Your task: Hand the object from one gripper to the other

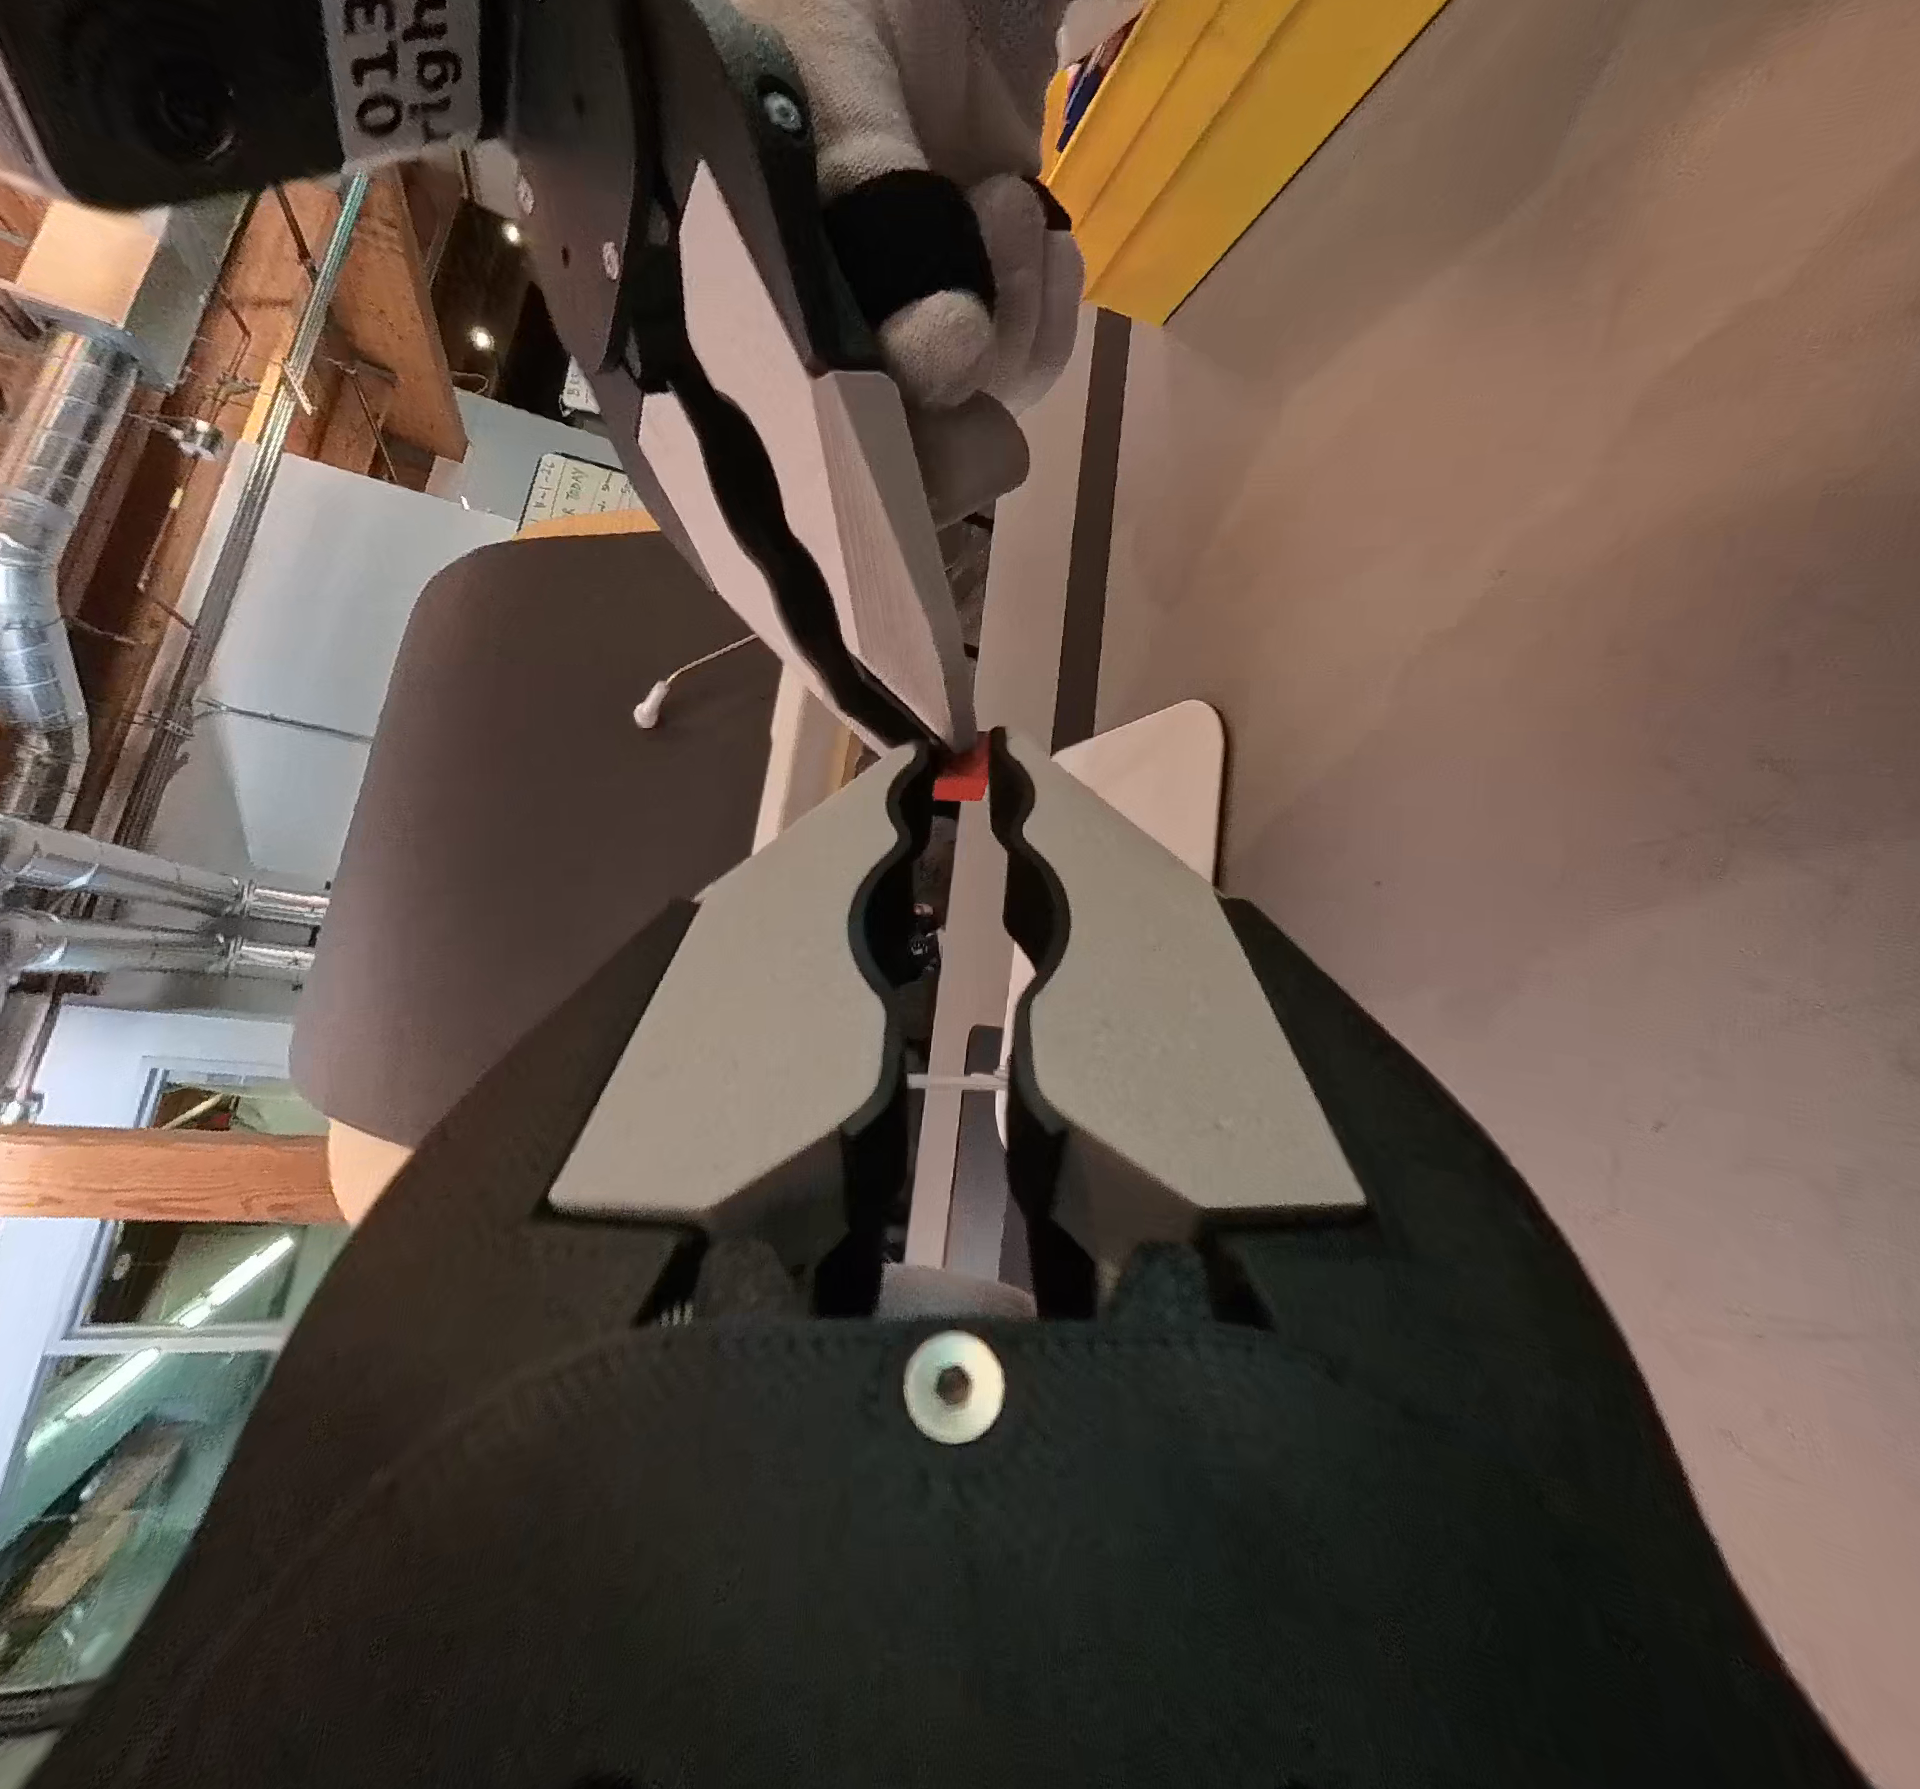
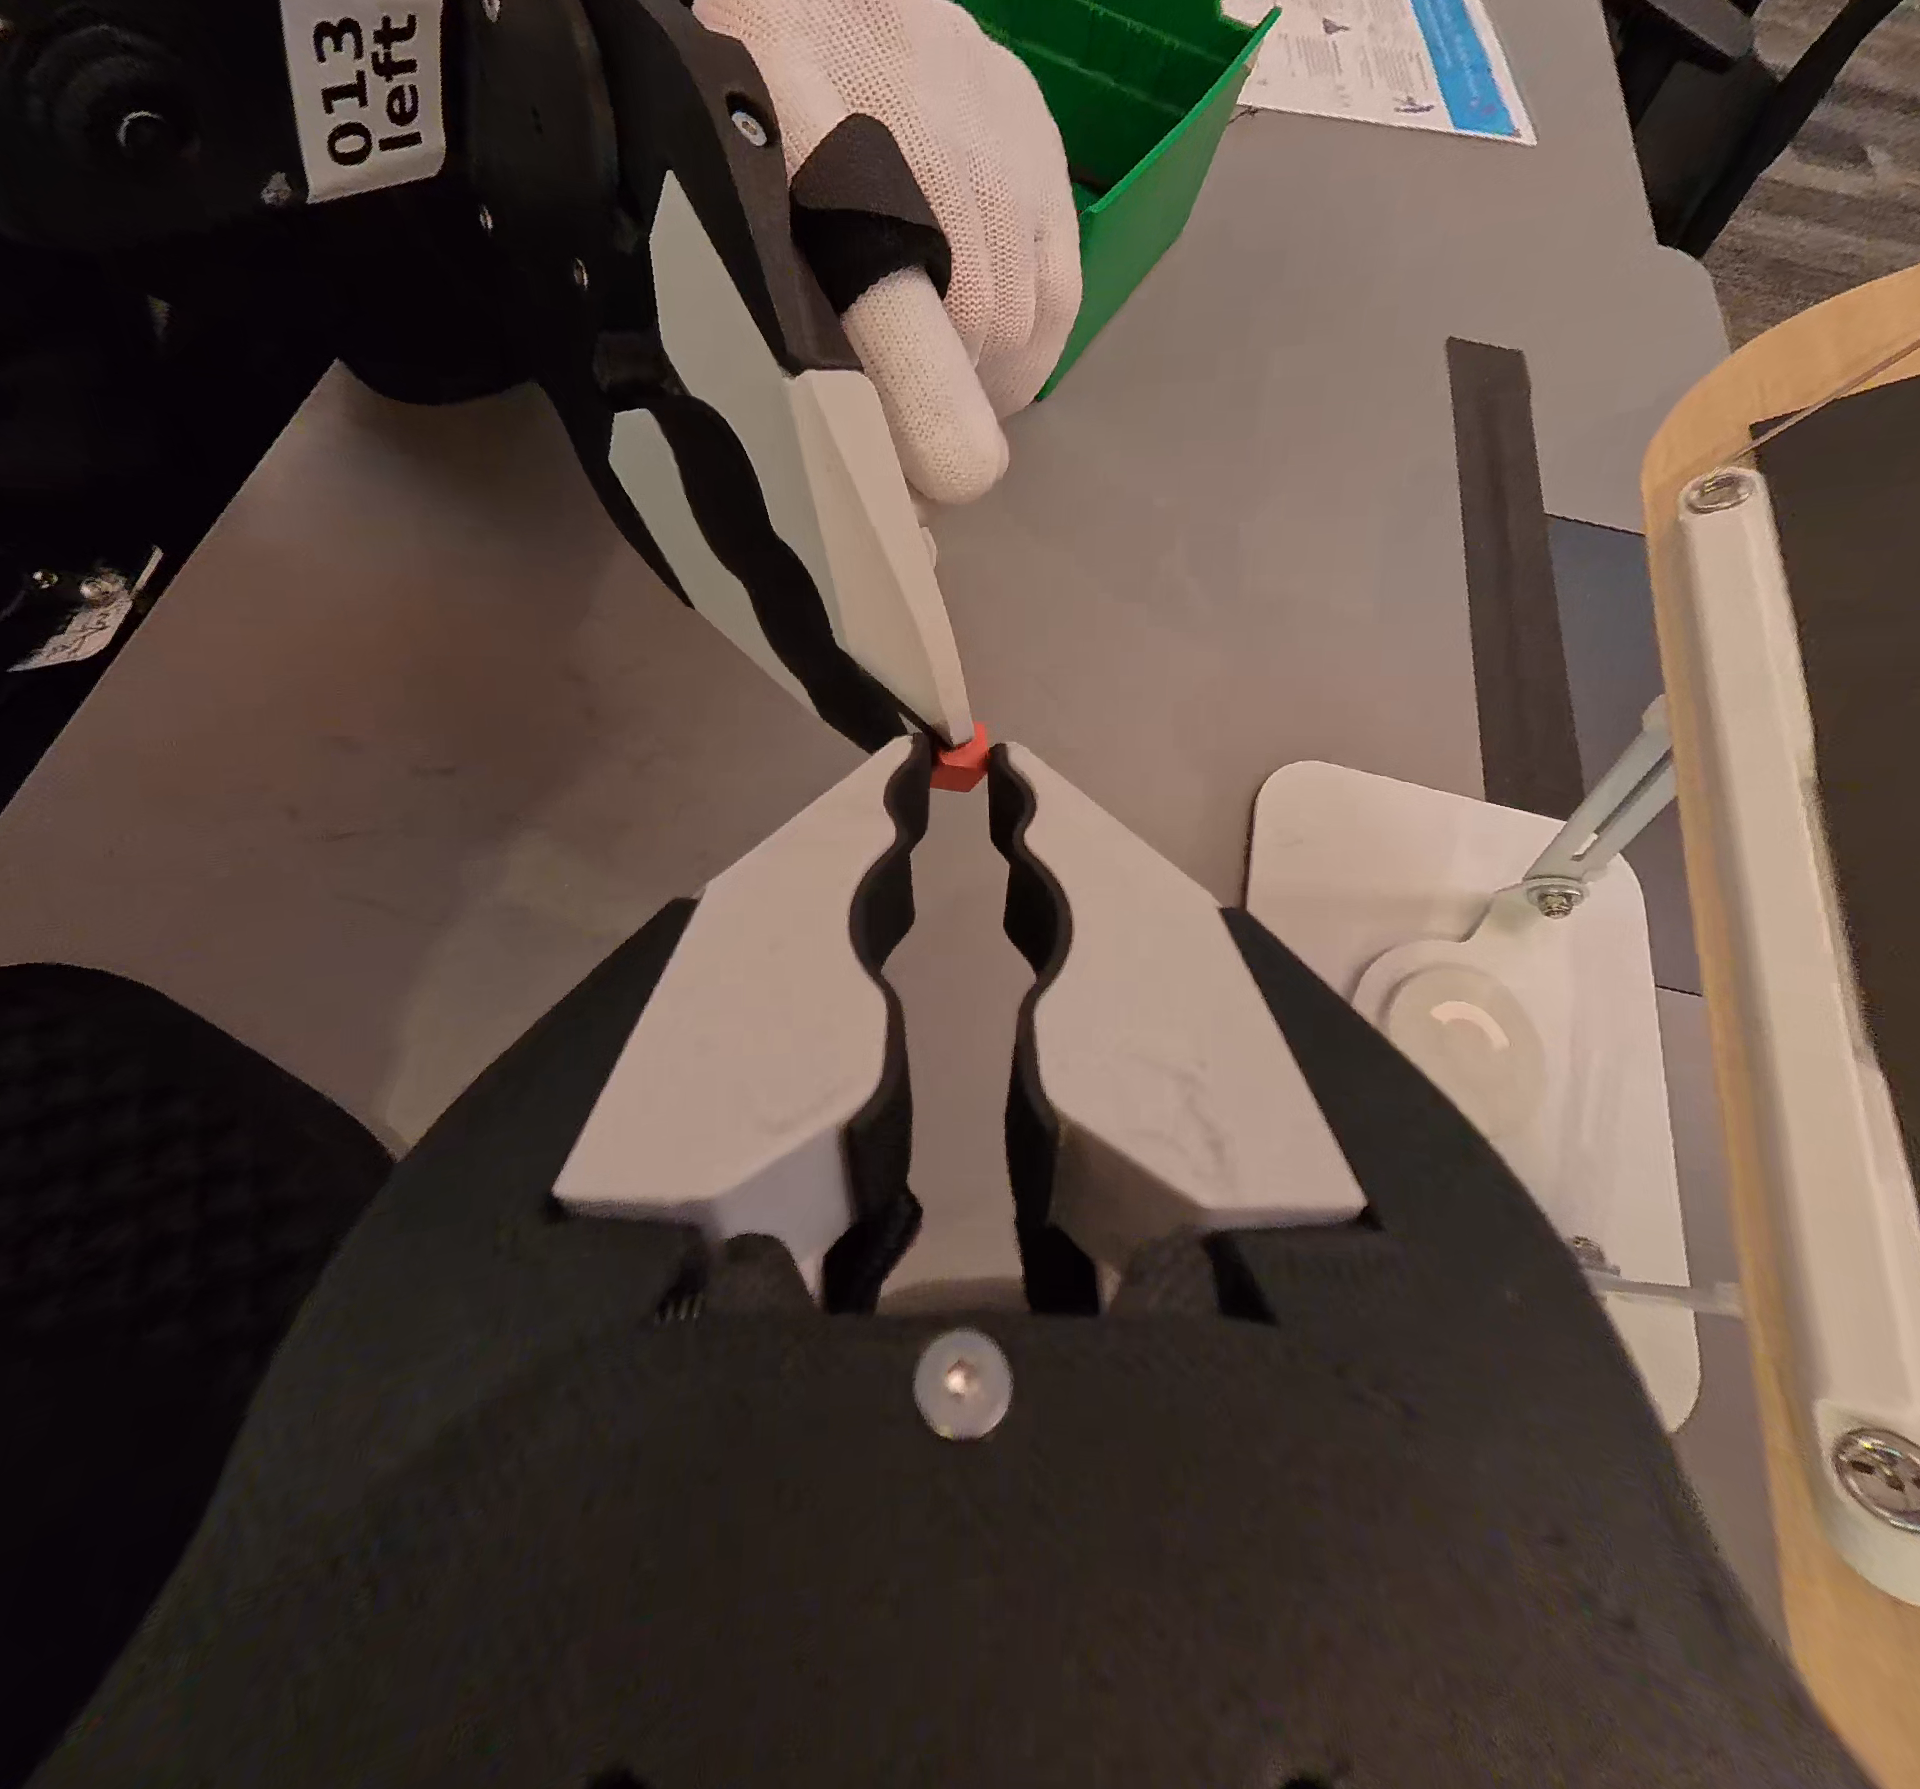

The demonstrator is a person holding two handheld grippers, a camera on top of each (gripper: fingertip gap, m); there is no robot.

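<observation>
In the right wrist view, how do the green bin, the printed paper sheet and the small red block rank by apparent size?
1. Green bin, though the glove hides part of it.
2. Paper sheet.
3. Red block, smallest by far, even though it is nearest the camera.

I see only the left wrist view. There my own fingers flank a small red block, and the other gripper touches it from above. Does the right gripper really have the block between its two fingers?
Observer: Yes. In the right wrist view the right gripper has the red block between its fingertips, and both pads appear to touch it.
Operator: What is below the block?
Observer: The grey table. The block is held in the air above it.
Operator: Is any container near my left hand?
Observer: A green bin stands on the table, just behind the gloved left hand.
</observation>
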